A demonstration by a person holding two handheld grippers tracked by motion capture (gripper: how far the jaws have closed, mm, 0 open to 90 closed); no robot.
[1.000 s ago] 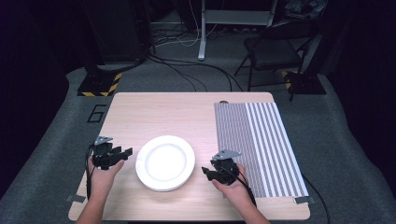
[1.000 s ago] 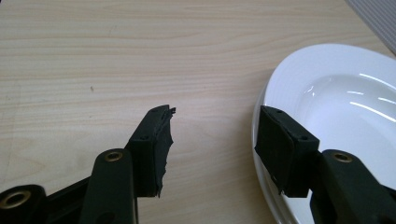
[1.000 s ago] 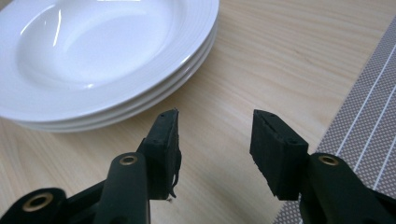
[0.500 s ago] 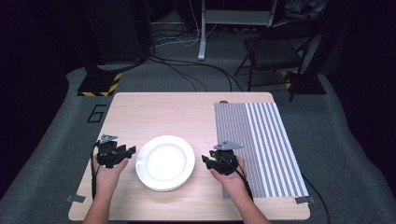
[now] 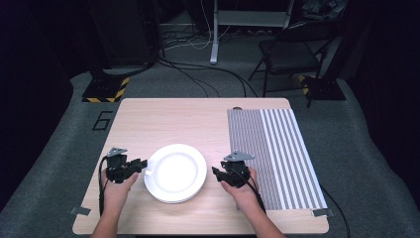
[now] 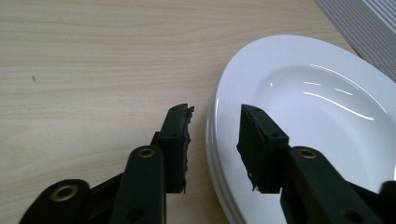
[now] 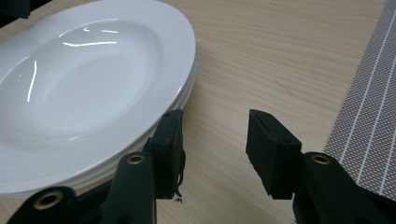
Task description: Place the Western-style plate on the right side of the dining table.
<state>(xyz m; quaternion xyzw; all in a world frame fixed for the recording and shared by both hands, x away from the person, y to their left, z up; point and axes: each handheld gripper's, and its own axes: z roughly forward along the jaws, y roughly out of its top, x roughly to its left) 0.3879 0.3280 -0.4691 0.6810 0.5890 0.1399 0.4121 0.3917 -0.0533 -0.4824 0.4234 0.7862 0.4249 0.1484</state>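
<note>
A stack of white plates lies near the front of a light wooden table. At its left edge is my left gripper. In the left gripper view the left gripper straddles the plates' rim, one jaw over the wood and one over the top plate. Its jaws have just been closing, with a gap still showing at each pad. My right gripper sits just right of the stack. In the right gripper view the right gripper has its jaws apart over bare wood, having just opened slightly, with its left jaw beside the plates.
A grey and white striped placemat covers the table's right side, close to my right hand and seen in the right gripper view. Beyond the table are a dark chair, cables and grey carpet.
The left gripper has edged right until its jaws reach over the plate rim. The right gripper has shifted slightly toward the stack. The plates have not moved.
</note>
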